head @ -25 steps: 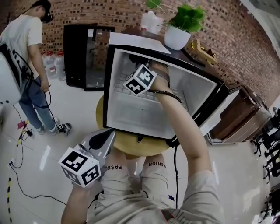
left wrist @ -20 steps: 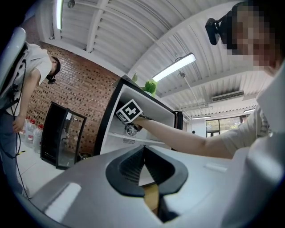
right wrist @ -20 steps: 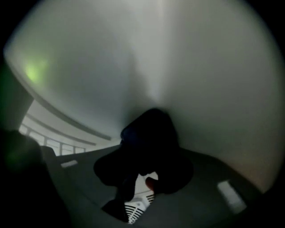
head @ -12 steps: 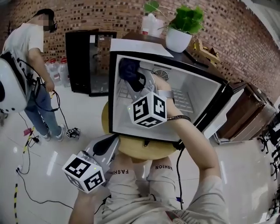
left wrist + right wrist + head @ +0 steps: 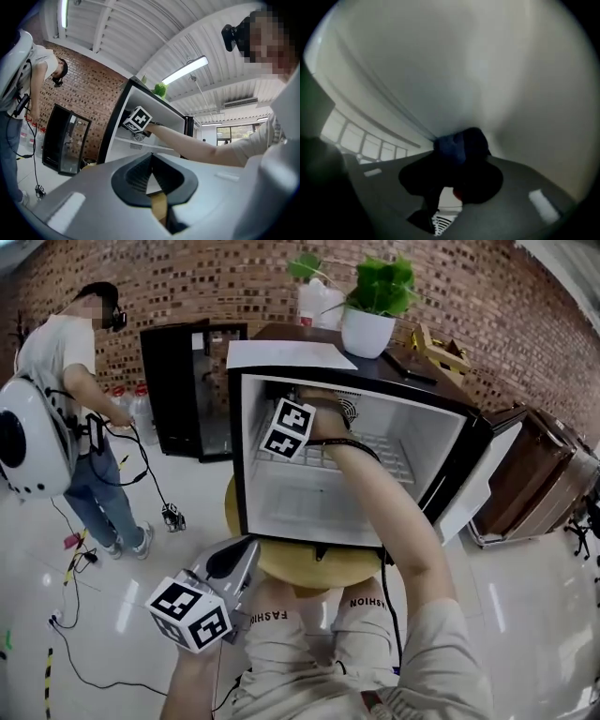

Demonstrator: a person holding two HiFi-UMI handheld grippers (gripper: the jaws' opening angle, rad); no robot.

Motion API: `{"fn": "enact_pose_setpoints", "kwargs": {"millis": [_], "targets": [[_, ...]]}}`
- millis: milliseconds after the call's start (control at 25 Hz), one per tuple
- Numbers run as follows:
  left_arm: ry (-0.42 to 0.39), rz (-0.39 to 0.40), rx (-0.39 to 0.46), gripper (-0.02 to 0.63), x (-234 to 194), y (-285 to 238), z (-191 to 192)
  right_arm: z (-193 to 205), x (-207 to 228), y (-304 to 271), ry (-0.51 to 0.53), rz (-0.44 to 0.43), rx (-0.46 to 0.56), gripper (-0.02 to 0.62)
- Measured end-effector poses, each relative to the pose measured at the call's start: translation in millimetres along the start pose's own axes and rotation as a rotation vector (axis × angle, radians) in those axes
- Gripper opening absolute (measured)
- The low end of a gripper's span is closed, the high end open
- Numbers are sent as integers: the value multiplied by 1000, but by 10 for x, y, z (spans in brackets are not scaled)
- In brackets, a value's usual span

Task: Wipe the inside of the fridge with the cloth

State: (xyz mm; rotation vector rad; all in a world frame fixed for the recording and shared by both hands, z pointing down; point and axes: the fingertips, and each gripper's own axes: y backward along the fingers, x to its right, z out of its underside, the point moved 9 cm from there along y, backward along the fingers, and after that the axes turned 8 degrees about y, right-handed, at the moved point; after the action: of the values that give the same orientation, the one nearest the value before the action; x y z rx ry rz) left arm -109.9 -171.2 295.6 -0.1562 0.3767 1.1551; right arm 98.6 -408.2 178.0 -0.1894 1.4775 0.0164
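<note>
The dark blue cloth [image 5: 451, 144] is bunched at the tips of the right gripper [image 5: 464, 161], whose jaws are clamped on it. The bundle presses against the white inner wall of the fridge [image 5: 450, 456], high up in the far left corner, next to a seam where two inner surfaces meet. In the right gripper view the wire shelf [image 5: 361, 140] shows to the left, below the cloth. From the head view the cloth itself is hidden behind the gripper's marker cube [image 5: 288, 427], and the person's right arm [image 5: 375, 502] reaches in through the open front above the shelf.

The left gripper [image 5: 151, 176] is well apart from the fridge, held low and near, over the person's lap, with its jaws together and nothing between them.

The fridge stands on a round yellow stool [image 5: 309, 568]. On its black top lie a sheet of paper [image 5: 286, 354] and, to the right, a potted plant [image 5: 370, 306]. To the far left a black cabinet [image 5: 183, 381] stands against the brick wall [image 5: 525, 315], and another person [image 5: 66, 381] stands beside it on the shiny floor.
</note>
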Motion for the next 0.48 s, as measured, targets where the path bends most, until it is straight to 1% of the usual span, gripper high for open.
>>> {"fn": "enact_pose_setpoints", "kwargs": {"millis": [80,200,280,320,360,400,440,480], "targets": [[-1,5,3,2,8,-1,-8,-92,-67,317,7,-28,78,132],[4,10,-11,2,-20,-4,24,-316,-240,1088,42,-47,244,132],[14,14,-15,2,-22,-16,29,-361,-277,1498,0,-98,365,132],[14,18,-17,2,-18,-29,24,-300,-247,1586,-43,-119,395,132],[11,22,-20,2,-12,-44,16,-189,-194,1581,-84,-122,387,132],[7,25,-22,2,-8,-57,7,-53,-138,1490,-106,-107,341,132],[3,26,-23,2,-8,-63,-1,73,-104,1327,-98,-87,268,132],[2,25,-22,2,-12,-61,-3,161,-105,1117,-59,-71,187,132]]}}
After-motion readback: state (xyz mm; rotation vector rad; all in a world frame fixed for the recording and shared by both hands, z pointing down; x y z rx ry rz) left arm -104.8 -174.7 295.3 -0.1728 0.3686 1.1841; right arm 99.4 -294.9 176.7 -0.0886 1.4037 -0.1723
